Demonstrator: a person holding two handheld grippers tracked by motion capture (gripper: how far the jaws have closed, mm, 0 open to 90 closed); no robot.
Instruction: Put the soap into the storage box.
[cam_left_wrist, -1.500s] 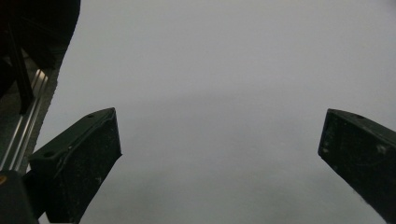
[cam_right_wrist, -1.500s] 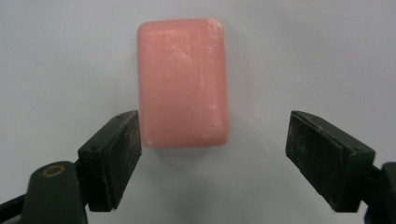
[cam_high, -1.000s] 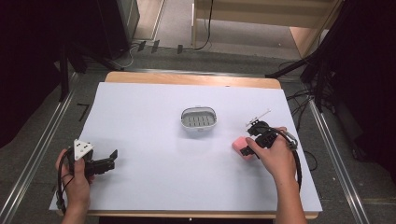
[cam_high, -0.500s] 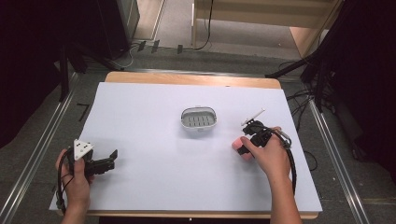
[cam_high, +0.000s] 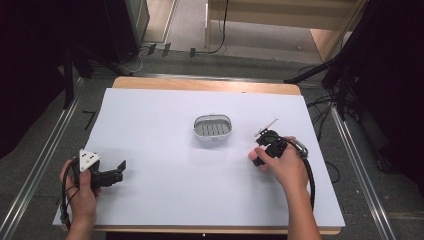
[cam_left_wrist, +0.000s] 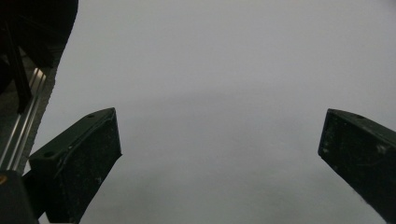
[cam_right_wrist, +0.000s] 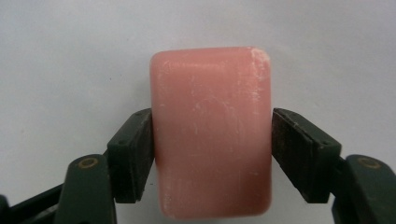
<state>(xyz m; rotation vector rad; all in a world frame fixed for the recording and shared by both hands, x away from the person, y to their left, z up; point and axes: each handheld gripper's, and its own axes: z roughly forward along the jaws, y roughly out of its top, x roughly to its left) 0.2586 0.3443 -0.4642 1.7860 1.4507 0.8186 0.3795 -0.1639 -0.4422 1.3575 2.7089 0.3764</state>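
Resting at the near left of the white sheet (cam_high: 165, 125): left gripper (cam_high: 118, 171), jaws standing wide apart, nothing between the fingers (cam_left_wrist: 79, 158) but bare paper. Well off to the right and farther up: the grey soap dish (cam_high: 213, 127), slotted floor showing. Closing at this moment: right gripper (cam_high: 260, 156), pads pressing both long sides of the pink soap bar (cam_right_wrist: 212, 130). Bar lying flat on the sheet, long axis running straight ahead between the fingers (cam_right_wrist: 133, 154). Dish sitting up and to the left of those fingertips, much nearer this hand than the other; likely lifting and carrying that way next.
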